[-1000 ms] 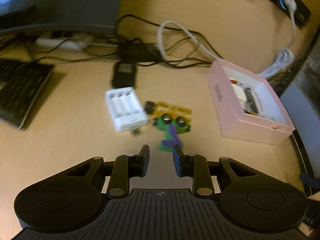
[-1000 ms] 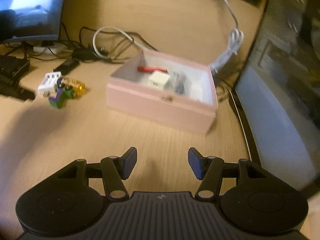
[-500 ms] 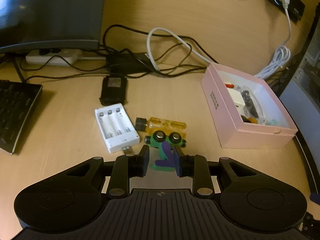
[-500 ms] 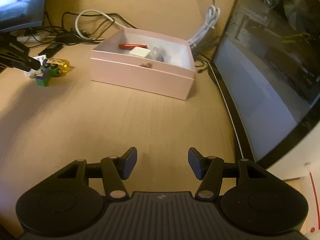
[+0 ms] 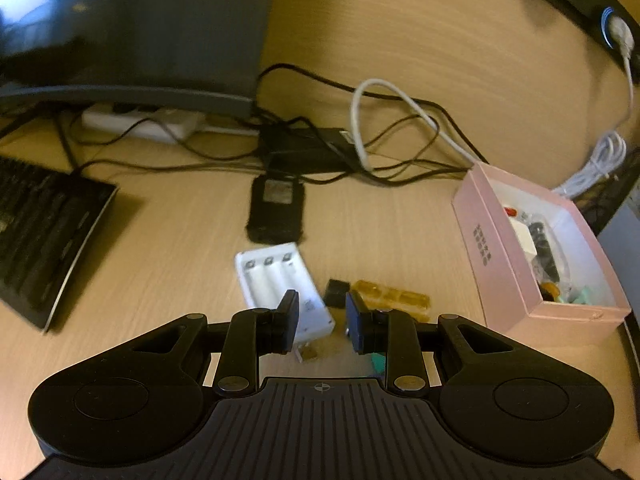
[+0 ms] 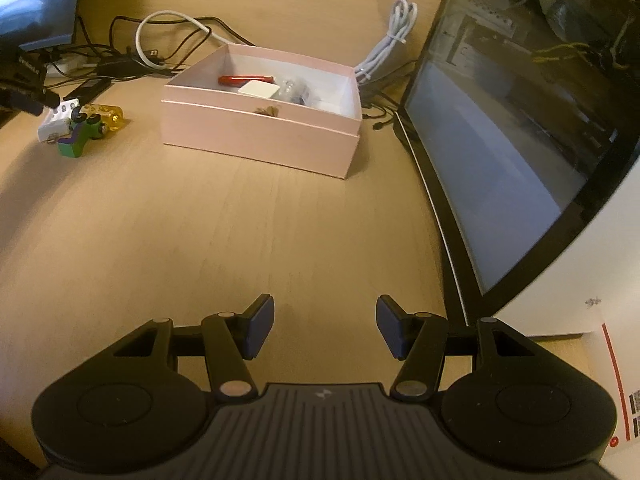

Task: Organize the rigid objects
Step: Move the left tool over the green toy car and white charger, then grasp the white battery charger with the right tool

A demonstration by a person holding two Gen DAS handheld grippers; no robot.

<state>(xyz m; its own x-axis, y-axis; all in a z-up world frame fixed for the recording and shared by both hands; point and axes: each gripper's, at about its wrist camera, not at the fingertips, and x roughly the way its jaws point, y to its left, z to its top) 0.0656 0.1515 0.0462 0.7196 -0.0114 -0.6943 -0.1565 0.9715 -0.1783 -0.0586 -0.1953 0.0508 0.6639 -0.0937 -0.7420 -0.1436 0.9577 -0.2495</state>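
Observation:
A green and purple toy (image 6: 80,133) lies on the desk beside a white battery holder (image 5: 280,286) and a yellow translucent piece (image 5: 392,296). My left gripper (image 5: 322,322) is open and empty, low over these things; the toy is mostly hidden under its right finger, with only a green bit (image 5: 377,364) showing. The left gripper's tip also shows in the right wrist view (image 6: 36,100), just above the battery holder (image 6: 56,120). A pink open box (image 6: 260,128) holds several small items and also shows in the left wrist view (image 5: 520,280). My right gripper (image 6: 325,330) is open and empty over bare desk.
A keyboard (image 5: 44,232) lies at the left. A monitor (image 5: 132,28), a power strip (image 5: 140,126), tangled cables (image 5: 380,128) and a black device (image 5: 276,210) are at the back. A PC case (image 6: 540,100) with a glass side stands at the right.
My left gripper has moved forward and down over the toy, which now lies under it, and its jaws have widened. My right gripper has pulled back a little from the pink box.

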